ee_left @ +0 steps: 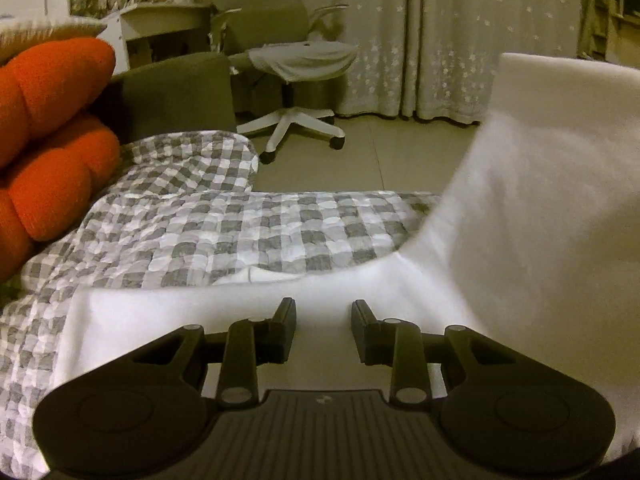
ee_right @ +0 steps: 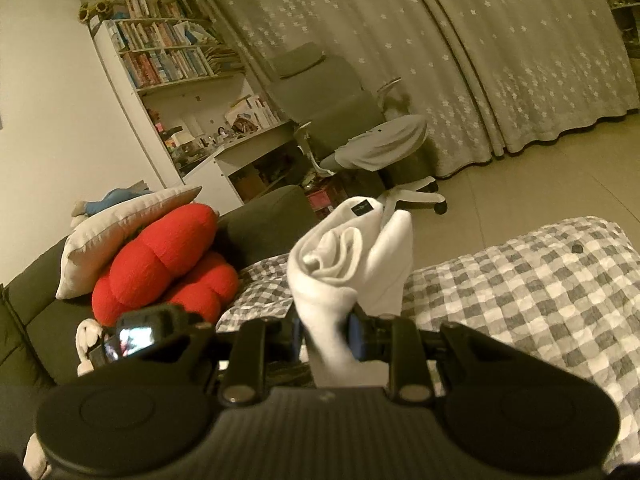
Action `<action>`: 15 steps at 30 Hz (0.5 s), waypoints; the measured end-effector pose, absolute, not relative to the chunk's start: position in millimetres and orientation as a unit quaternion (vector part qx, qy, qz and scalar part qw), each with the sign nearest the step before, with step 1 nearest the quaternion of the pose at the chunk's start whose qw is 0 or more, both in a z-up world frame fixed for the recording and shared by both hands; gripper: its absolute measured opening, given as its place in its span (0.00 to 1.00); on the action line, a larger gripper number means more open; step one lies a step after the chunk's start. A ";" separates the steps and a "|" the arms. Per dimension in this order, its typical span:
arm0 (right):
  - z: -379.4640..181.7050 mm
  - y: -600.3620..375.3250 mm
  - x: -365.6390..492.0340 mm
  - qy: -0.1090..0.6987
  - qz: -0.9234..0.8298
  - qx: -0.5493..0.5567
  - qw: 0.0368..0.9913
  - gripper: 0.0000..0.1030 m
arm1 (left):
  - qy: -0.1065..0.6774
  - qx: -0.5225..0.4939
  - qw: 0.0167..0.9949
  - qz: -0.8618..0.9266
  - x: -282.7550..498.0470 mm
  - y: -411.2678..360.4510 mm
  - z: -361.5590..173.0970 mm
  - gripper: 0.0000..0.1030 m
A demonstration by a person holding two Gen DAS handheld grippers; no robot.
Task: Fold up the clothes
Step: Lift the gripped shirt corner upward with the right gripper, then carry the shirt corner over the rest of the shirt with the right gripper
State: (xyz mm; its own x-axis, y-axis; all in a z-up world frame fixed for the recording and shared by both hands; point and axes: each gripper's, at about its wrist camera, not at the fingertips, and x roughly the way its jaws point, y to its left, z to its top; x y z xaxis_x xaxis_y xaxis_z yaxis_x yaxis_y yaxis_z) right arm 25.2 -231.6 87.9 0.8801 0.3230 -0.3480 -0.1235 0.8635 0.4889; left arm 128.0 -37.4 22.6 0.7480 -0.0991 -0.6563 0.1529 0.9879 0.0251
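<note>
Mid-fold on the white cotton garment [ee_left: 256, 312]. It lies on the grey-and-white checked quilt [ee_left: 224, 232], one part flat across the quilt's near side, the other lifted off it toward the quilt's right end.

To do this step well: carry the lifted part over the flat part, keep it taut so no crease gets trapped, line up edges before letting go. The flat part needs pinning or it'll drag along the quilt.

My right gripper [ee_right: 326, 336] is clamped narrow on a bunched wad of the white fabric (a small dark label shows on top of the wad), held up above the quilt.

My left gripper [ee_left: 323, 326] has its jaws partly apart with nothing between them, low over the flat part; probably not touching, but the angle makes that hard to call.
</note>
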 end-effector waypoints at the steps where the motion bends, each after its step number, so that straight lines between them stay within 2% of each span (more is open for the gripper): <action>1: 87.7 -231.7 25.7 0.215 0.118 0.234 0.941 0.21 | 0.346 0.043 0.935 -0.069 123.0 -38.1 23.3 0.29; 15: 88.2 -225.4 27.5 0.214 0.115 0.231 0.942 0.21 | 0.339 0.080 0.934 -0.078 35.8 -44.7 28.8 0.29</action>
